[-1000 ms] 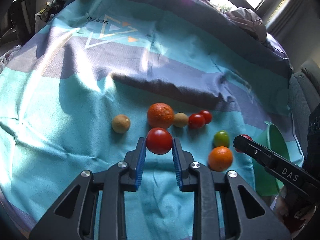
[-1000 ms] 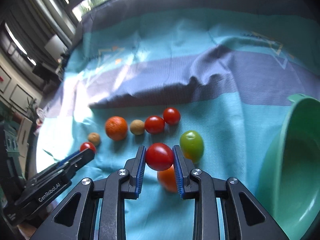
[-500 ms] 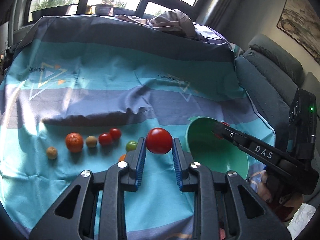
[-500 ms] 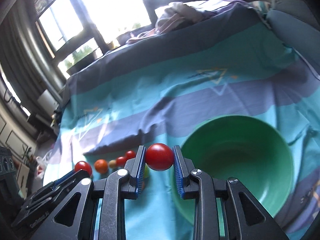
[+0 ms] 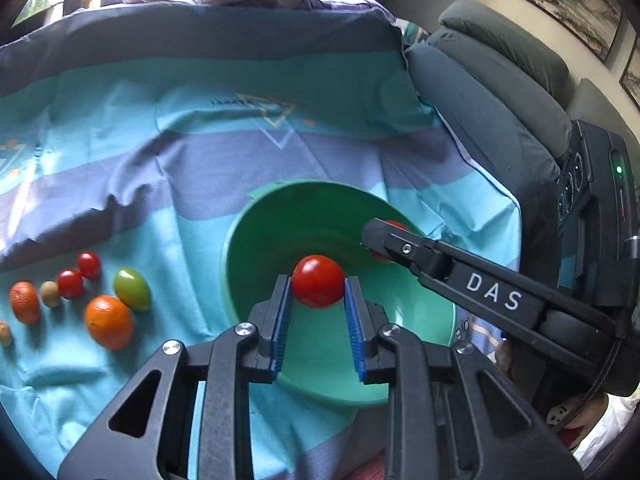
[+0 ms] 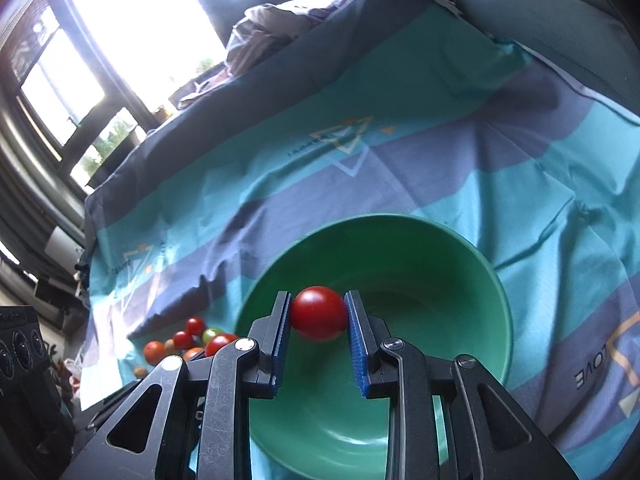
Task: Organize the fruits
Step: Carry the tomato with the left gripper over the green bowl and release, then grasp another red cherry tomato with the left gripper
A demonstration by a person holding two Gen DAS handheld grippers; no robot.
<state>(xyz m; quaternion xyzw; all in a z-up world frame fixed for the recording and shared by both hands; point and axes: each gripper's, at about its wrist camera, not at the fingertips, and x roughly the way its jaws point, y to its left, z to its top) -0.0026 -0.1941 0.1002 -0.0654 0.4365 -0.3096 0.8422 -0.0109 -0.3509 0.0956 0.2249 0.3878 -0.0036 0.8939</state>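
Tomato point(image 5: 318, 281) clamped between left tongs point(image 5: 316, 300) over bowl point(image 5: 256, 224).

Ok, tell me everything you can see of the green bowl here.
The green bowl is round, deep and plain, and looks like matte plastic. It stands upright on the striped teal cloth, right of the loose fruit, and nothing shows inside it. Above it the left claw and the right claw each hold a red tomato; neither visibly touches the bowl.

Striped teal cloth point(image 5: 168, 128) bearing green bowl point(image 5: 256, 224), loose tomatoes point(image 5: 70, 283), oranges point(image 5: 109, 322).
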